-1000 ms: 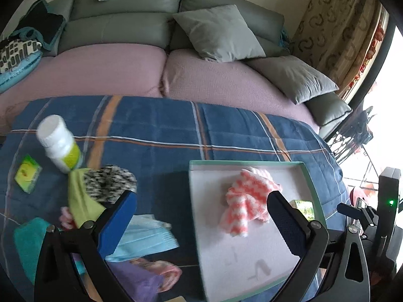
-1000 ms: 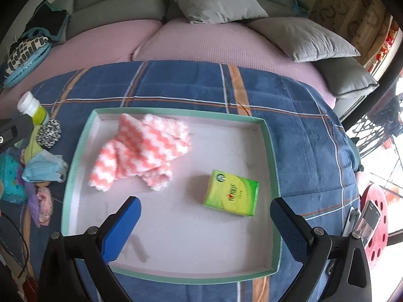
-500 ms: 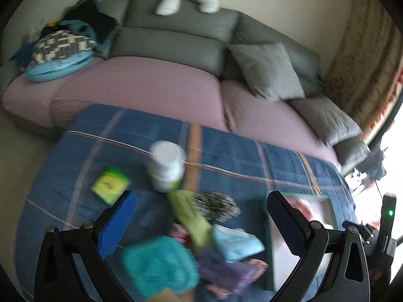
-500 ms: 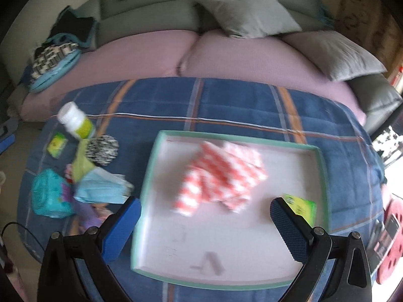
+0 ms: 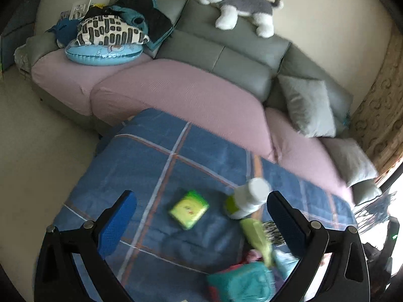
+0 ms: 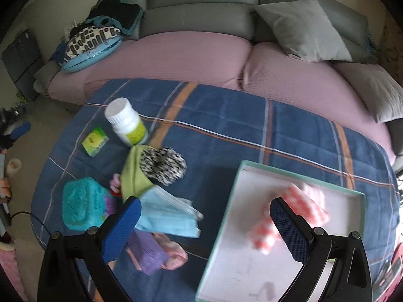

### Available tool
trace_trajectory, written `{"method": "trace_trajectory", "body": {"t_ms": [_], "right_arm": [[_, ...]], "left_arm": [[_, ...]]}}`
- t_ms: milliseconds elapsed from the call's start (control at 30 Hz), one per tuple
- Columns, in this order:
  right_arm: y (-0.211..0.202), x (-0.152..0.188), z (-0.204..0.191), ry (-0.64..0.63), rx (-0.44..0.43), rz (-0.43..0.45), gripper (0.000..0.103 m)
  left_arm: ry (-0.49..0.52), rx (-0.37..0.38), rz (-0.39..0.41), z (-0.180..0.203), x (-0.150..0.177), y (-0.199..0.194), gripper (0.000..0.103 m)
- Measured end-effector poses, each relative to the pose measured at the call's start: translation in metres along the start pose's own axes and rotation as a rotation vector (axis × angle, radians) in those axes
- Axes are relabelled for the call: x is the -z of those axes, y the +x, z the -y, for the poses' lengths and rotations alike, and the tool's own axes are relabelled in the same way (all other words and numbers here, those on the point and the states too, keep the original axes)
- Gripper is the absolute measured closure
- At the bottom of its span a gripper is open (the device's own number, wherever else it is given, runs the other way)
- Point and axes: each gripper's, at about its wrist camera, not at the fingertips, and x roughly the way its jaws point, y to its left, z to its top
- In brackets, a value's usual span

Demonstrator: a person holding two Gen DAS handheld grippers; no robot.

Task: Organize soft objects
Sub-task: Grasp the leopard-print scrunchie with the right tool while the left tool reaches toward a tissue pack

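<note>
One soft item, a pink-and-white zigzag cloth [image 6: 289, 216], is lying in the mint-rimmed white tray [image 6: 297, 173]; a light blue face mask [image 6: 168, 214], speckled black-and-white pouf [image 6: 163, 164] and teal cloth [image 6: 80, 206] are waiting on the blue plaid blanket [image 6: 239, 125]. Left gripper [image 5: 199, 221] and right gripper [image 6: 204, 229] are both hovering wide, carrying nothing.

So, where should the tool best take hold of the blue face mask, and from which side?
Probably the mask's pleated middle, from above. It lies flat and thin on the blanket, so a side approach finds no edge to pinch. Its left end lies close to the green cloth and the purple cloth; the free right corner near the tray is a cleaner alternative.
</note>
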Motion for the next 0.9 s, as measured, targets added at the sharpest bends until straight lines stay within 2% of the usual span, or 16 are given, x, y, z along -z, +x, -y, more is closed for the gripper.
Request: {"method": "trace_trajectory", "body": {"t_ms": [100, 267, 600, 733, 800, 900], "right_arm": [[0.011, -0.009, -0.009, -0.011, -0.02, -0.011, 0.0], [0.035, -0.021, -0.021, -0.027, -0.047, -0.064, 0.0], [0.1, -0.039, -0.033, 0.011, -0.062, -0.207, 0.016], [0.122, -0.042, -0.034, 0.032, -0.084, -0.256, 0.018], [0.133, -0.042, -0.035, 0.041, -0.086, -0.281, 0.023], [0.143, -0.044, -0.033, 0.047, -0.089, -0.307, 0.025]], "left_arm": [[0.049, -0.057, -0.044, -0.007, -0.001, 0.014, 0.0], [0.084, -0.076, -0.119, -0.011, 0.0, 0.038, 0.0], [0.121, -0.059, -0.317, 0.001, 0.004, 0.107, 0.0], [0.176, -0.104, -0.369, 0.008, 0.007, 0.132, 0.0], [0.184, -0.102, -0.394, 0.009, 0.007, 0.141, 0.0], [0.208, -0.127, -0.426, 0.012, 0.011, 0.154, 0.0]]}}
